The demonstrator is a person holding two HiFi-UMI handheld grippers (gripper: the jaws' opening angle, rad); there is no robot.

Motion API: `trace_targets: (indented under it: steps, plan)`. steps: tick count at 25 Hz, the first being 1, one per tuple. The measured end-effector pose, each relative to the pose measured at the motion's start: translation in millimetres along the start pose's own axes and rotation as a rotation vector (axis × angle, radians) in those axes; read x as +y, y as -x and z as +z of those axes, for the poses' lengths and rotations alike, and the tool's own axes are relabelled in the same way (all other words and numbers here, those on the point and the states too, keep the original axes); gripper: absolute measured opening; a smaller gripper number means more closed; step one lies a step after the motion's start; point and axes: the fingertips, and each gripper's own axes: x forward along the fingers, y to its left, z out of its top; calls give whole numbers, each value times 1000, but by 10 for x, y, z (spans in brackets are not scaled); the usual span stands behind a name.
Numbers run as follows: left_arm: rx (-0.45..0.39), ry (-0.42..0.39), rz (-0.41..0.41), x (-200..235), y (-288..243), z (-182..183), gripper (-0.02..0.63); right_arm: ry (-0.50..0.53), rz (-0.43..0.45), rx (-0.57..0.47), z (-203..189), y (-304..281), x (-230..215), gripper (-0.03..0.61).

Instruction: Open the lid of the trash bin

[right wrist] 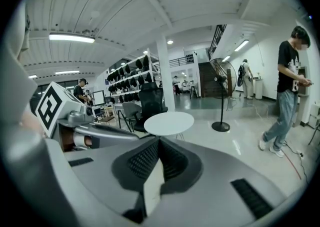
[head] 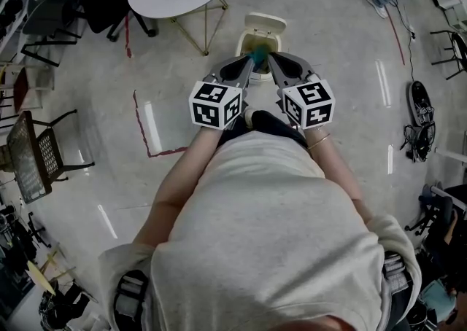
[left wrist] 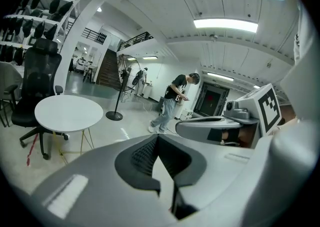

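Left gripper (head: 252, 60) fingers closed, empty, right gripper (head: 269, 60) fingers closed, empty, near trash bin (head: 263, 28)

Bright ceiling lights (left wrist: 225, 23) glare off floor (head: 153, 127); fisheye edges warp.

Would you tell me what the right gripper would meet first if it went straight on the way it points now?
Probably the round white table, seen just above the closed tips of the right gripper; its distance is unclear.
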Motion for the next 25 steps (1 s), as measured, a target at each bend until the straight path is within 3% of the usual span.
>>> trace_targets:
  steps: [25]
  plan:
    - [27, 12, 1, 116, -95, -40, 8, 19, 14, 40, -70, -110, -11, 8]
